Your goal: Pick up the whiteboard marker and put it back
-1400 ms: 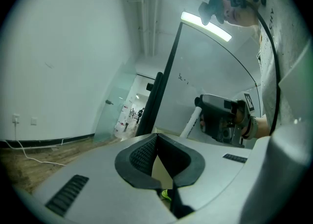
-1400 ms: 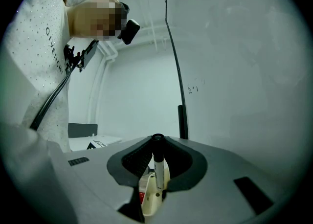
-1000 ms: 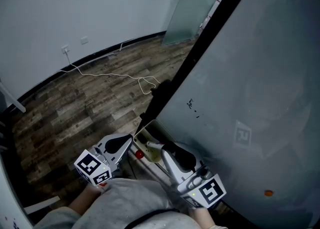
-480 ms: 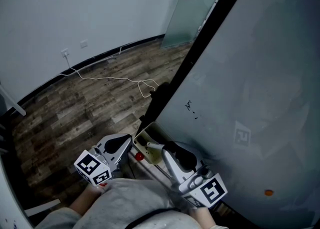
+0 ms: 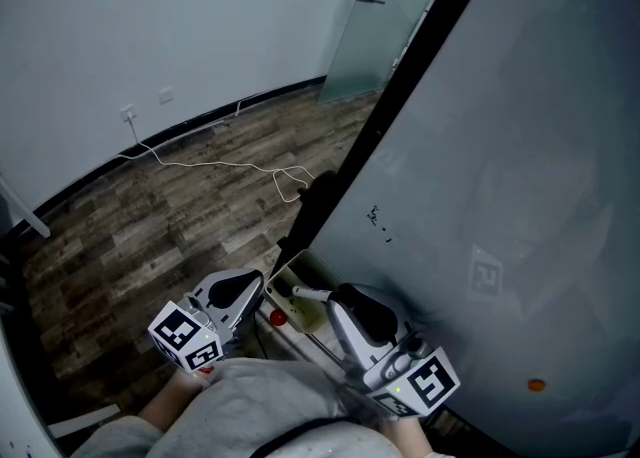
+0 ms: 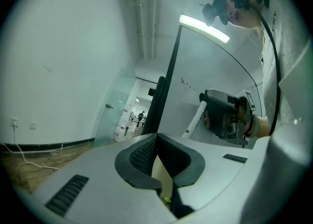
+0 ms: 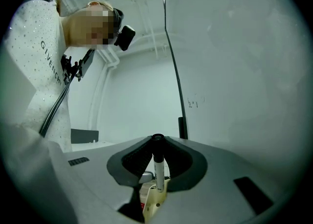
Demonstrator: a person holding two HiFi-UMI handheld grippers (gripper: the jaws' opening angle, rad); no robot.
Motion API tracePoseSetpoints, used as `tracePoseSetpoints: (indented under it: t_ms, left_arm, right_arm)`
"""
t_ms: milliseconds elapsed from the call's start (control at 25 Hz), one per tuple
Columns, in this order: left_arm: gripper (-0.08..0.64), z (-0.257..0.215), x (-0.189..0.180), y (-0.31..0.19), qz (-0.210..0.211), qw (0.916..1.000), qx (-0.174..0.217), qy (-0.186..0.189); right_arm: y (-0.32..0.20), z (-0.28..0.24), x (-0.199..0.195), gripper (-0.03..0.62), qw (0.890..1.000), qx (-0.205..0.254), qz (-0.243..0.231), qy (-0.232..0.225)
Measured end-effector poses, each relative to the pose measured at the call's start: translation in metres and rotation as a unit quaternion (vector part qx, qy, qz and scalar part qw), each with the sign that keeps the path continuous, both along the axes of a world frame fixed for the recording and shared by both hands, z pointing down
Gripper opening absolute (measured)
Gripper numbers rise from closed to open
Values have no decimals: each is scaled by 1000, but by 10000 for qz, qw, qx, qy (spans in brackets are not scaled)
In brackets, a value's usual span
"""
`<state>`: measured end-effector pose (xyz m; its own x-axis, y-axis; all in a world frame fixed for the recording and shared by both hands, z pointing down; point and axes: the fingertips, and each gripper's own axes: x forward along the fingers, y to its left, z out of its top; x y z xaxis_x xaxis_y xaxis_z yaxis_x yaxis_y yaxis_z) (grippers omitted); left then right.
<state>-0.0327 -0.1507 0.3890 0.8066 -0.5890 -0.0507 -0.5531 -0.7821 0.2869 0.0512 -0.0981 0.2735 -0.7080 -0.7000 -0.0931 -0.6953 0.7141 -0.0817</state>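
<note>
My right hand-held gripper (image 7: 157, 142) is clamped on the marker (image 7: 158, 169). The pads pinch it at its black end, and the white barrel hangs free over the cream tray (image 5: 300, 318) at the foot of the whiteboard (image 5: 500, 196). My left hand-held gripper (image 6: 156, 137) has its jaws together at the tips with nothing in them. It sits just beside the tray, on the side away from the board.

My main worry is the hold. With only one end pinched, I think the long free barrel could swing in the pads if it knocks the tray's lip or the board. The marker could then twist loose before I have it lined up.

If I let go while it is tilted or over the edge, it could well roll off onto the wooden floor (image 5: 150, 226). A small red thing (image 5: 277, 318) also lies at the near end of the tray, and the barrel could land across it and settle crooked. The barrel points toward my left hand-held gripper, which is near enough that a sideways move could bump it.

Both hand-held grippers point level and are held low, close to my body. They aim along the foot of the board, right one nearer it, with their marker cubes toward me.
</note>
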Motion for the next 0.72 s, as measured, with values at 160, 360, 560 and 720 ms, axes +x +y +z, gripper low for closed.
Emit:
tracePoseSetpoints:
  t_ms: [160, 360, 560, 720]
  left_arm:
    - [15, 1, -2, 1, -27, 10000, -18, -1]
    - [15, 1, -7, 2, -75, 10000, -22, 17]
    - [15, 0, -6, 3, -73, 10000, -14, 23]
    - [15, 1, -6, 4, -28, 10000, 49, 10]
  right_arm:
    - [1, -4, 1, 86, 10000, 16, -20, -21]
    - [2, -10, 0, 86, 10000, 84, -21, -27]
    - [3, -12, 2, 86, 10000, 88, 16, -8]
    - [3, -11, 2, 86, 10000, 82, 42, -4]
